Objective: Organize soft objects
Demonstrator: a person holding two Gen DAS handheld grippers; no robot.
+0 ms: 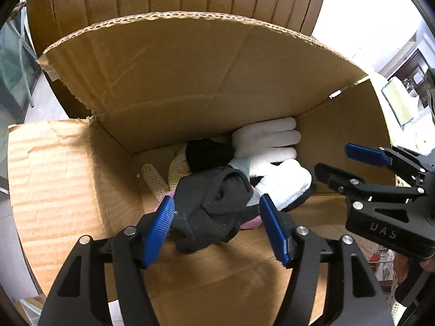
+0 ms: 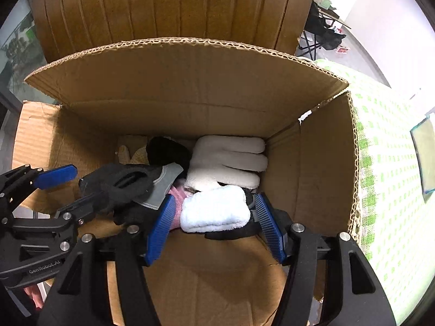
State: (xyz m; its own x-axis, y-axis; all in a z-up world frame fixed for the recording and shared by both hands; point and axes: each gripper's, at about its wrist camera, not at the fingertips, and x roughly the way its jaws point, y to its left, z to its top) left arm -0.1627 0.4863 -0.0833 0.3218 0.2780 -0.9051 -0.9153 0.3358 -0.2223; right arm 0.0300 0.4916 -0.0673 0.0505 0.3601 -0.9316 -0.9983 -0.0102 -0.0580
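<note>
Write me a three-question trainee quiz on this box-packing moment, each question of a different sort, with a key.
1. True or false: the left gripper has its jaws spread around a black glove inside the cardboard box.
2. Multiple choice: what lies between the right gripper's open fingers? A) a folded light blue towel B) a pair of scissors C) a plastic bottle
3. Fill in: the large white glove lies against the box's ____ wall, near the right corner.

Key: 1 true; 2 A; 3 far
</note>
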